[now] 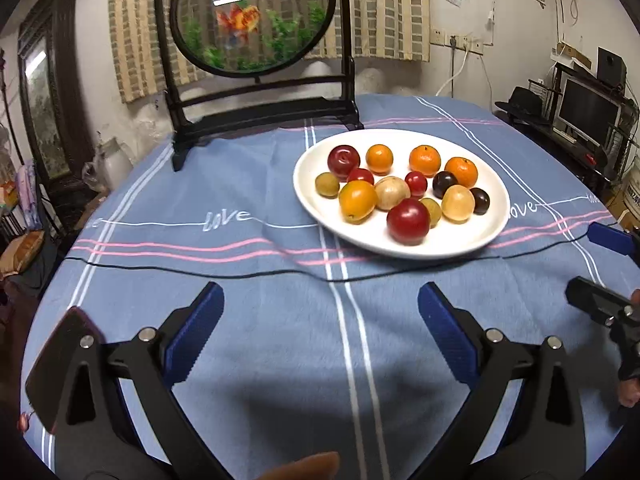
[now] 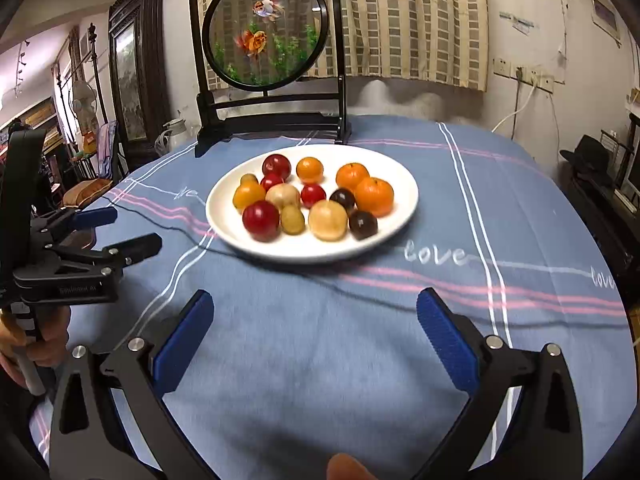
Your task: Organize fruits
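Short of the white plate (image 1: pixel 480 240), over bare cloth, your left gripper (image 1: pixel 320 320) is spread wide, nothing between its blue ribbed pads (image 1: pixel 196 336). Your right gripper (image 2: pixel 316 328) is likewise released and empty, blue serrated pads (image 2: pixel 448 340) on black jointed arms, also on the near side of the plate (image 2: pixel 224 232).

Each gripper shows in the other's view: the left one (image 2: pixel 120 236) sits left of the plate, the right one (image 1: pixel 600 268) right of it, both apart from the rim.

All fruits are on the plate, a smooth oval dish. Glossy red round ones: a large red fruit (image 1: pixel 408 221) at the near rim, another at the far left. Three dimpled tangerines (image 1: pixel 461 172) along the far and right side. A smooth yellow-orange fruit (image 1: pixel 357 201) on the near left, a pale tan ball (image 1: pixel 457 203) to its right, two dark purple plums (image 1: pixel 444 184) between tan ball and tangerines, small olive-green ones scattered among them. Most touch a neighbour.

Under the plate lies a blue tablecloth (image 1: pixel 260 320), soft and napped, with white and pink stripes and "love" lettering. A thin black cable (image 1: pixel 200 272) runs across the cloth between your grippers and the plate, passing just by the near rim.

Behind the plate stands a black-framed round goldfish screen (image 1: pixel 256 16), near the far rim but not touching.
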### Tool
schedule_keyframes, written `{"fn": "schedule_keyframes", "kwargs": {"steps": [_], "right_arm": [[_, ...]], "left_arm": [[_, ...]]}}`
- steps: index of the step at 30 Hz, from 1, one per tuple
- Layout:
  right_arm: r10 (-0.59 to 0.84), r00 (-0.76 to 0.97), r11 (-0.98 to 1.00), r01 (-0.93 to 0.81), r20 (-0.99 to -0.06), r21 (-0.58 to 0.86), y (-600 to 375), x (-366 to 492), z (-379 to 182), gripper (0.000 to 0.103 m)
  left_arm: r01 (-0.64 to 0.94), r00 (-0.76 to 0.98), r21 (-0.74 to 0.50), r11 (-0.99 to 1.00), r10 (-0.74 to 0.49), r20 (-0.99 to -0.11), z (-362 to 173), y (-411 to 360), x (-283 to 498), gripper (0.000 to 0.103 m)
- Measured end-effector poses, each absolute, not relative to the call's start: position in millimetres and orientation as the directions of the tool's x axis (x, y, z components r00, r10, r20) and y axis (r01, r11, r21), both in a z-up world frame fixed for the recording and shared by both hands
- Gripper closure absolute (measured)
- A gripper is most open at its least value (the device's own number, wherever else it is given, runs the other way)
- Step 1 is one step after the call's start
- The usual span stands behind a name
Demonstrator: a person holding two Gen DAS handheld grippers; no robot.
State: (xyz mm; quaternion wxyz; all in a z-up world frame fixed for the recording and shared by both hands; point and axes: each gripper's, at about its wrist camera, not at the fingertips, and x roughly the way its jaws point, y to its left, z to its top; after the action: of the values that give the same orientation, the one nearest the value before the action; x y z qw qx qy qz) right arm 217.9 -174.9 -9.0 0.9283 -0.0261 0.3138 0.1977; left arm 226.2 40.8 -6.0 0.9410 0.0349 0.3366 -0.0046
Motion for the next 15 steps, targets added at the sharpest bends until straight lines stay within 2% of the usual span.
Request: {"fn": "schedule_keyframes", "kwargs": {"steps": [15], "right_arm": [[0.340,0.750,0.920,-0.390,-0.567,0.036,-179,196,-8,0.001]], "left_arm": [[0.005,0.785,0.050,0.999,0.027,-0.619,-7,52,201,0.004]]}}
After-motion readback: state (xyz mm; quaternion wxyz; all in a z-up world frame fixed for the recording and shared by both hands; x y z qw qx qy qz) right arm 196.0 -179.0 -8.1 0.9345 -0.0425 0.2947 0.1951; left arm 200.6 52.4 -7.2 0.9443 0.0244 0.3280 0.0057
